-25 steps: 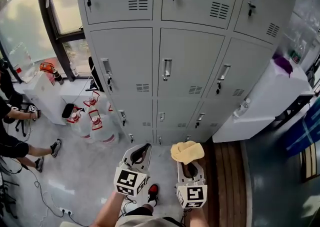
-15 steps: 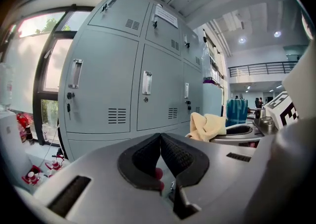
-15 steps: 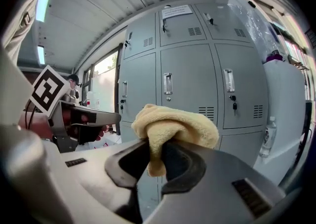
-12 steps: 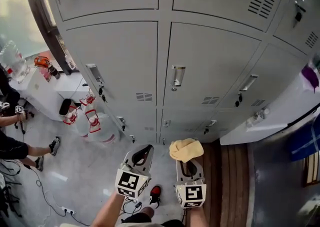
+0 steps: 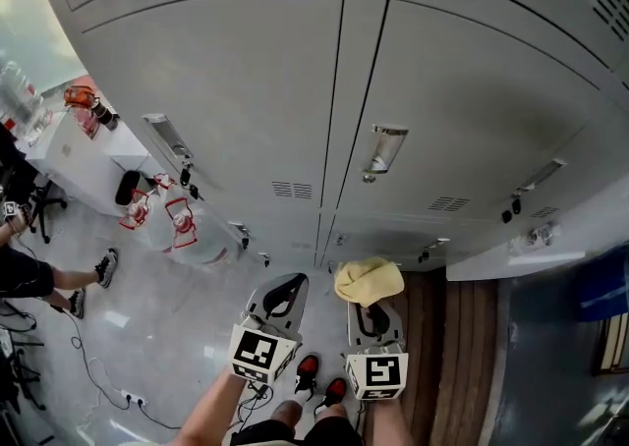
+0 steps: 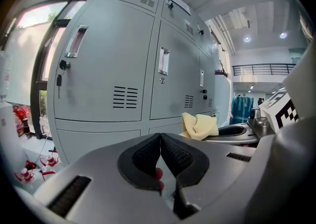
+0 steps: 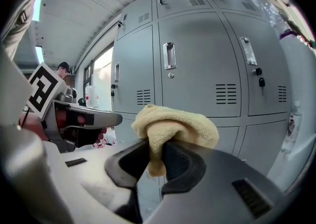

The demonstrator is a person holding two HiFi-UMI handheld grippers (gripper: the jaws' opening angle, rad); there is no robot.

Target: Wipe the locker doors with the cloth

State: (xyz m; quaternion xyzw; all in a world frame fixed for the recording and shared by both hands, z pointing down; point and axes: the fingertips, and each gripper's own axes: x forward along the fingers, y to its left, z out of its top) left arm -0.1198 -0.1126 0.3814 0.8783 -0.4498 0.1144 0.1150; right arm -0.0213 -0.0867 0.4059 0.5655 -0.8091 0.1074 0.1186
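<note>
Your right tool (image 7: pixel 157 158) is clamped tight on a yellow cloth (image 7: pixel 174 123). A fold of the cloth is pinched between the two dark pads (image 7: pixel 180 161), and the rest bunches into a soft lump that sits on top of the jaw tips and spills a little past them.

From the head view, the cloth (image 5: pixel 369 280) rides at the far end of the right tool (image 5: pixel 371 316), low in front of you and over the floor (image 5: pixel 177 326). It is near the bottom row of grey locker doors (image 5: pixel 226 90) but not touching any of them.

Your left tool (image 5: pixel 280 297) is held just beside the right one, on its left, at about the same height. Its jaws meet at the tips and hold nothing. In the left gripper view, the cloth (image 6: pixel 199 125) shows off to the right, beyond that tool's jaws (image 6: pixel 159 158).

The locker doors (image 7: pixel 197 70) stand upright ahead of both tools. Each has a vertical metal handle (image 5: pixel 385 149) and a small slotted vent (image 5: pixel 293 190). Your red shoes (image 5: pixel 319 378) show on the floor between the two tools.
</note>
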